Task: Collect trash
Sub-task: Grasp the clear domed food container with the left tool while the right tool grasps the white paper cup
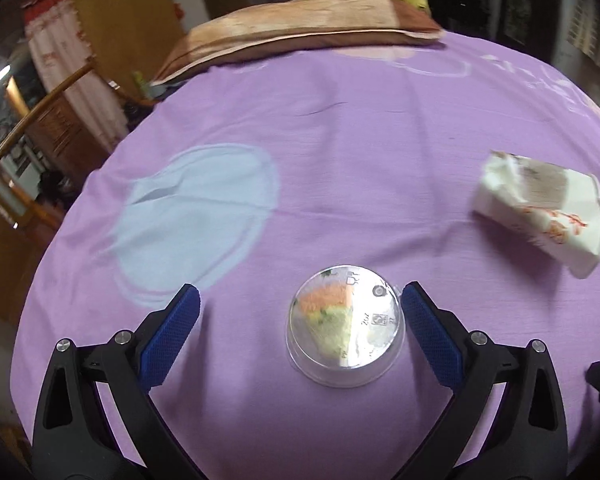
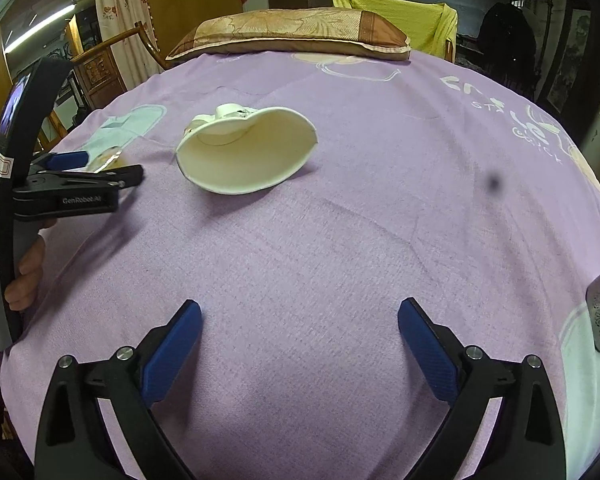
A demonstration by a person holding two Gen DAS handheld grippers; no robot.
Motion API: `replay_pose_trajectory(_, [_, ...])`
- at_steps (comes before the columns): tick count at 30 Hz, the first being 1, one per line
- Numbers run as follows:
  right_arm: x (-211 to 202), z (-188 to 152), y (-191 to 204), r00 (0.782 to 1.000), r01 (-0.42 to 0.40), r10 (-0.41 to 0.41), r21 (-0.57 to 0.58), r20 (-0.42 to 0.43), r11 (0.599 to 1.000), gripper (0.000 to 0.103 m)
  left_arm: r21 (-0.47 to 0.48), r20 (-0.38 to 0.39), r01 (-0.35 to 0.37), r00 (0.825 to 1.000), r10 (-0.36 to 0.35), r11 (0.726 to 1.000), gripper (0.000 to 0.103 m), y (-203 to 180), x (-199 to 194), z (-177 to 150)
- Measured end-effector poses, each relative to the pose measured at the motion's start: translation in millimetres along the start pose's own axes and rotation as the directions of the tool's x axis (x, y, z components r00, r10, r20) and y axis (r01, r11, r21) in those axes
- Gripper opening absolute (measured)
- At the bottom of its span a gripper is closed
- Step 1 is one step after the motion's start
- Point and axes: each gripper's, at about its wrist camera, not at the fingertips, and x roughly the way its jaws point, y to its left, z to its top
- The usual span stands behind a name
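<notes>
Through the left wrist view we see our left tongs [image 1: 300,320] spread wide over the bed [image 1: 340,140], which wears a purple sheet. A clear plastic tub [image 1: 345,326] stands upside down on the sheet between the two blue pads [image 1: 172,336]; the right pad sits just beside the tub's wall, and we cannot tell whether it touches, while the left pad is well apart from it. Nothing is gripped. Through the tub's bottom we see an orange and green wedge of something inside, too blurred to name. Off to the right lies a crumpled paper cup [image 1: 540,212] on its side, with red print on its wall. A brown pillow [image 1: 300,28] lies at the far end of the bed.

Through the right wrist view our right tongs [image 2: 300,340] are released, pads far apart, with only bare sheet between them. The cup [image 2: 246,152] lies on its side farther up the bed, left of centre, its mouth turned toward us and its white inside empty. At the left edge a hand [image 2: 24,268] holds the left tongs [image 2: 100,166], which point across the sheet near the cup. The pillow [image 2: 288,32] lies beyond.
</notes>
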Motion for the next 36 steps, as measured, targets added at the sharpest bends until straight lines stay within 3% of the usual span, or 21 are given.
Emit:
replay_pose_trajectory(4, [0.2, -0.3, 0.4, 1.0, 0.005, -0.005, -0.002, -0.001, 1.0, 0.098, -0.127, -0.056, 0.109, 0.992, -0.117, 0.986, 0.097, 27.5, 9.1, -1.2])
replay_pose_trajectory(7, [0.2, -0.1, 0.0, 1.0, 0.005, -0.005, -0.001, -0.001, 1.0, 0.098, -0.109, -0.06, 0.084, 0.994, -0.091, 0.991, 0.098, 24.0, 9.5, -1.2])
replay_pose_trajectory(27, [0.9, 0.9, 0.0, 1.0, -0.02, 0.02, -0.008, 0.004, 1.0, 0.098, -0.113, -0.061, 0.086, 0.994, -0.093, 0.99, 0.098, 24.0, 7.9, -0.7])
replay_pose_trajectory(32, [-4.3, 16.4, 3.0, 0.996, -0.08, 0.078, 0.034, 0.051, 0.996, 0.098, -0.112, -0.061, 0.086, 0.994, -0.093, 0.99, 0.098, 24.5, 7.9, -0.7])
replay_pose_trajectory(36, [-9.6, 40.1, 20.6, 0.989, -0.089, 0.09, -0.015, 0.12, 0.996, 0.097, -0.112, -0.061, 0.086, 0.994, -0.093, 0.99, 0.098, 24.1, 8.0, -0.8])
